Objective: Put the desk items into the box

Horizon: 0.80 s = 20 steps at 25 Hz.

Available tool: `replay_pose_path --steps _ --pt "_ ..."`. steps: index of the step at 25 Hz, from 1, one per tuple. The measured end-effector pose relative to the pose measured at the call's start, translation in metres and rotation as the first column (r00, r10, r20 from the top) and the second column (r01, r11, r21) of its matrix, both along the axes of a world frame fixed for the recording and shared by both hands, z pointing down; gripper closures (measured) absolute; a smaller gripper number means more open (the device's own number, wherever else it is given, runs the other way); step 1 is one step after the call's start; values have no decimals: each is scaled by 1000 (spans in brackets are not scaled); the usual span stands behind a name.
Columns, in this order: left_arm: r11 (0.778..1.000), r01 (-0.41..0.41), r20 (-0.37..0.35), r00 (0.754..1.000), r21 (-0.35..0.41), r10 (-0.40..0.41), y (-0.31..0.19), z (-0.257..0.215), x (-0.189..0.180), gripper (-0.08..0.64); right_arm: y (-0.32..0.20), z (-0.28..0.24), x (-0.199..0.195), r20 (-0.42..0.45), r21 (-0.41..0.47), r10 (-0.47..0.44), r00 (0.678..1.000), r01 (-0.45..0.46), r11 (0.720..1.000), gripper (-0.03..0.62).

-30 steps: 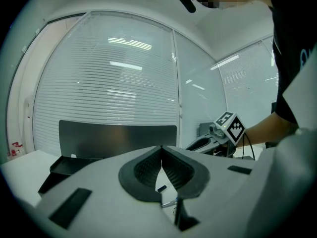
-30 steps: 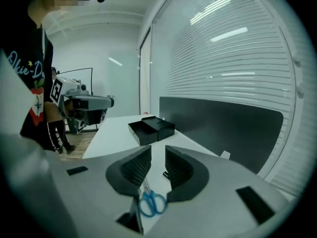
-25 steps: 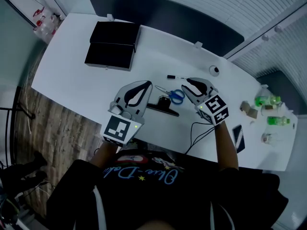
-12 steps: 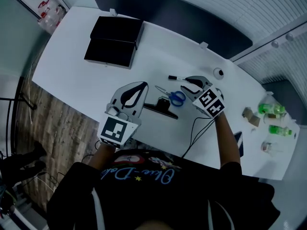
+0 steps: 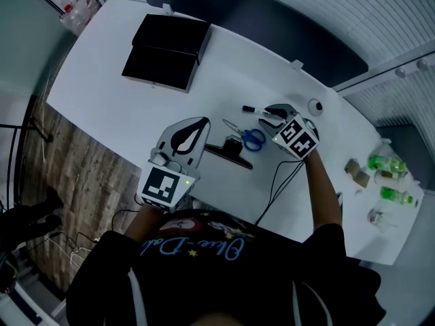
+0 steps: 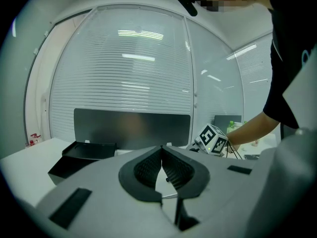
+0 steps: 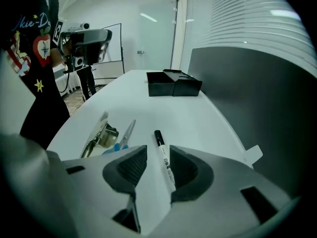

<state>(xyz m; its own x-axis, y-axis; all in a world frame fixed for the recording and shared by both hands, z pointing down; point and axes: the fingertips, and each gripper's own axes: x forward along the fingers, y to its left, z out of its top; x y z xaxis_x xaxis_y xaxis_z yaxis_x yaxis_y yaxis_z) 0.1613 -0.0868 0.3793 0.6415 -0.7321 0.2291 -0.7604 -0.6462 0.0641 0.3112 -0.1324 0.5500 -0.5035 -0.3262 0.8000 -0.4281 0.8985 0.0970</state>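
- The left gripper [image 6: 161, 150] is held over the near part of the white table [image 5: 102, 100], its jaws closed together on nothing.
- The right gripper [image 7: 156, 148] is tilted down; its jaws, just opened wider, are set apart, with the marker [image 7: 164, 161] lying ungripped on the table between them.
- Scissors [image 7: 124, 135] and a clip [image 7: 96, 135] are seen near the marker.
- The open black box [image 7: 173, 86] is placed well beyond them.
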Motion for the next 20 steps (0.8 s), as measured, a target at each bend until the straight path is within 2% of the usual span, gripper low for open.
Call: replay_pose_path --steps 5,10,20 --pt "1000 21 9 1000 1 -21 -4 2 -5 551 -7 16 6 -95 3 -56 994 56 998 443" --pt "999 33 10 999 0 -33 -6 3 -8 551 -9 32 14 -199 -1 -140 970 142 990 443" --pt "999 47 15 999 -19 -46 -6 7 -9 551 -12 44 14 -190 -87 -155 969 141 986 469"
